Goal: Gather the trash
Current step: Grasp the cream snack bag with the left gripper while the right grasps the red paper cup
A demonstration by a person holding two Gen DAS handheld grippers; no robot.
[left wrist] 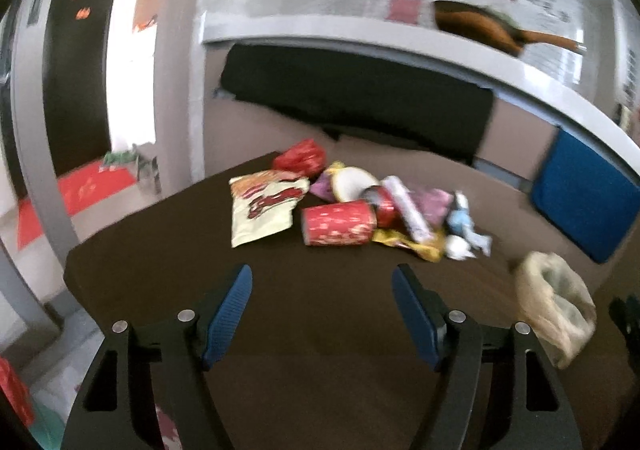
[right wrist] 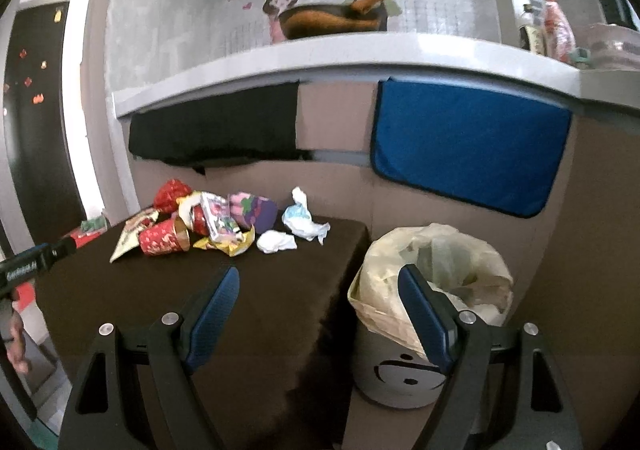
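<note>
The trash pile [left wrist: 360, 206] sits at the far side of your dark desk [left wrist: 280, 330]: a red paper cup [left wrist: 339, 225] lying on its side, a cream snack bag [left wrist: 266, 208] just to its left, a yellow wrapper [right wrist: 230, 244], crumpled white tissue [right wrist: 276, 241] and a pale blue wrapper [right wrist: 298, 216] towards the right end. Your left claw [left wrist: 322, 314] hangs wide and empty over bare desk, well short of the pile. Your right claw [right wrist: 318, 316] gapes wide too, nothing in it, straddling the desk's edge and the lined grey bin [right wrist: 404, 374] that stands just beside it. Behind, a blue cloth [right wrist: 468, 150] hangs under the counter.
</note>
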